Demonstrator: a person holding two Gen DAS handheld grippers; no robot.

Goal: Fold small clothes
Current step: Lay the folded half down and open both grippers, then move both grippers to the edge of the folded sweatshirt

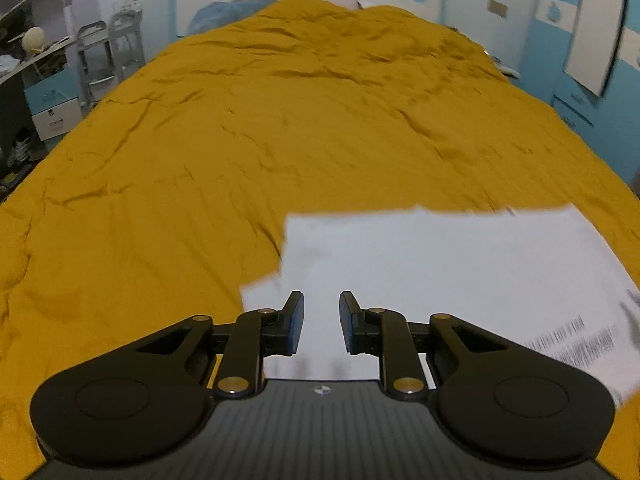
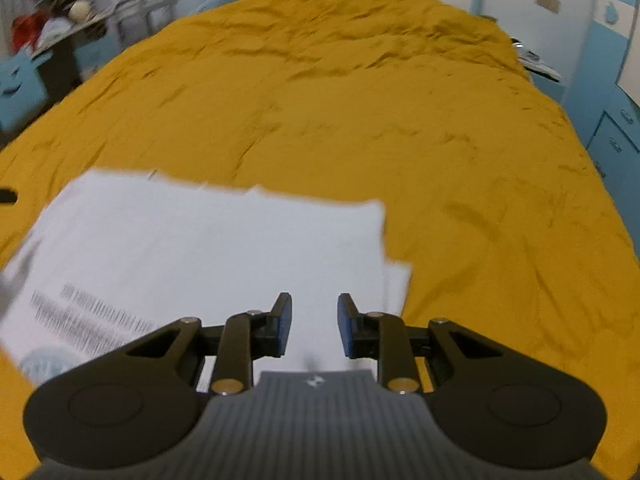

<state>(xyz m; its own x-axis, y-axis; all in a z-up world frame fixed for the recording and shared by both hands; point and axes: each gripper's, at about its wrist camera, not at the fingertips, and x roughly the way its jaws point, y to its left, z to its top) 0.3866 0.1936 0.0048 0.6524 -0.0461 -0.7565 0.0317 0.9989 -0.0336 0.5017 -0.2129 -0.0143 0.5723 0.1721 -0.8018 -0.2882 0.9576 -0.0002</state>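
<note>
Garment (image 1: 460, 272), white, flat rectangle, on wrinkled mustard bedspread (image 1: 240, 120), both tools (image 1: 321, 322) (image 2: 314, 324) parted, empty.

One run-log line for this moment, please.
left claw: open, empty | right claw: open, empty | white garment: folded, flat on mustard bedspread, printed text showing

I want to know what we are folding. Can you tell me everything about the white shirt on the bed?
The white shirt is soft cloth, folded into a flat rectangle with layered edges showing at one corner. Dark printed lines of text and a bluish picture mark its near part. It lies flat on the mustard-yellow bedcover. Neither claw touches it; both hang open above it.
</note>
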